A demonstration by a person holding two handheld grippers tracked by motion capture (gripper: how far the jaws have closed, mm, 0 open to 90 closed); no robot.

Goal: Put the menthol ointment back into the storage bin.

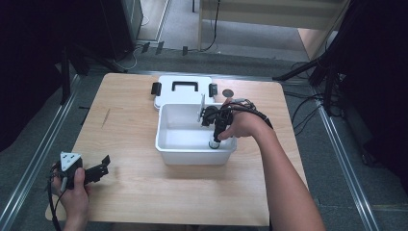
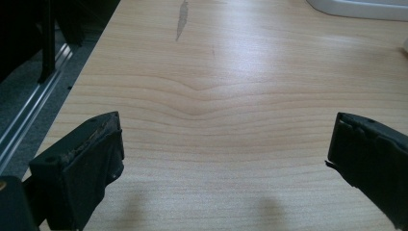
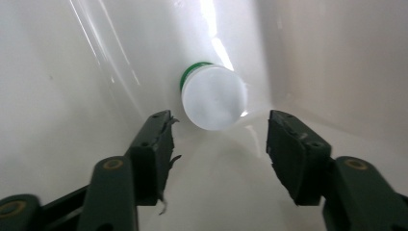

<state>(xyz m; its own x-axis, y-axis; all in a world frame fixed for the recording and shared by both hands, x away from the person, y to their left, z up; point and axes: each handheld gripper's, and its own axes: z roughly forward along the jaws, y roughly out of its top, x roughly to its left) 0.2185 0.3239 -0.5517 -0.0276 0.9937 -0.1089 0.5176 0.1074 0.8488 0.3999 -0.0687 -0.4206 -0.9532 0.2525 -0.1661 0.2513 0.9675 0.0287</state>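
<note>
Reaching into the white bin (image 1: pixel 166 144), the right gripper (image 3: pixel 219 139) is hovering with jaws spread above a small white-capped bottle (image 3: pixel 214 96) (standing near the corner), so it is needing centred, gentle closing.

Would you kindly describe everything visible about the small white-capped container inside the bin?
The small container has a round, flat white cap with a green band beneath it. It looks like plastic and sits in a corner of the white bin, near its walls. The right gripper hovers just short of it, jaws open on either side, not touching.
</note>
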